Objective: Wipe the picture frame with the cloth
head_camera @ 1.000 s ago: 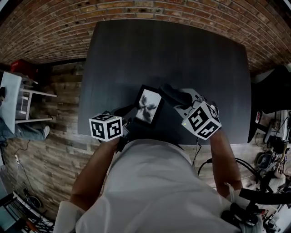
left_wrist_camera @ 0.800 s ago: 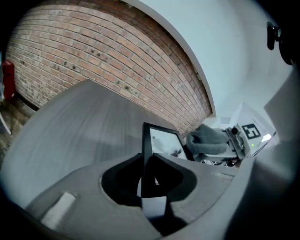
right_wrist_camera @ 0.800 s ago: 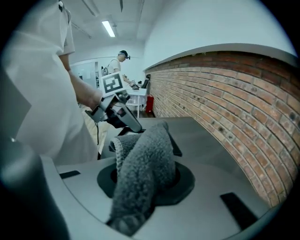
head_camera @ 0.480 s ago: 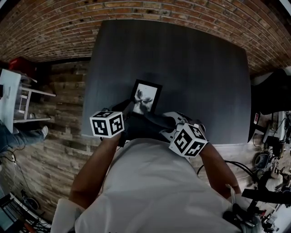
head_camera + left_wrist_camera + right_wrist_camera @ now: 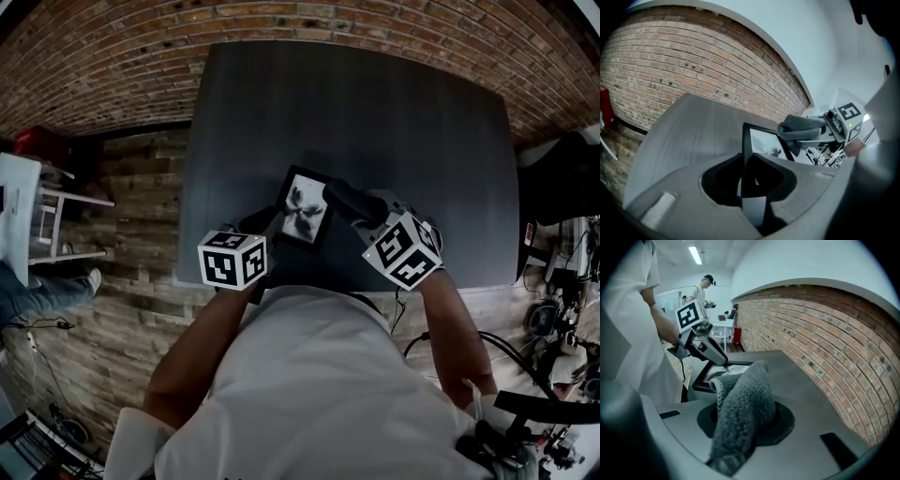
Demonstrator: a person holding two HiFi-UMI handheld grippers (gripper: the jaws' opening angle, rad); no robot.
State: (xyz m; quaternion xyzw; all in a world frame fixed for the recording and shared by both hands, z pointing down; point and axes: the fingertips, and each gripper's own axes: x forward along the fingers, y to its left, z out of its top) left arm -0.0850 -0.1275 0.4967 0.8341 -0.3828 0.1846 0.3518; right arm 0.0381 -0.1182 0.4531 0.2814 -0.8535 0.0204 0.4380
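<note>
By the near edge of the surface [image 5: 375, 112], the left tool [image 5: 751, 177] clamps the picture frame [image 5: 305, 210] by its side, while the right tool [image 5: 349, 201] grips the grey cloth [image 5: 745, 399] at the frame's right edge.

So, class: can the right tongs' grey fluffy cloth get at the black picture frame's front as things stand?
Probably yes: the left tongs grip only the black picture frame's edge, so its front lies open beside the grey fluffy cloth.

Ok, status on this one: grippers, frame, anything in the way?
Left gripper shut on picture frame edge. Right gripper shut on cloth, cloth at frame's right side, contact unclear. Nothing in the way.
</note>
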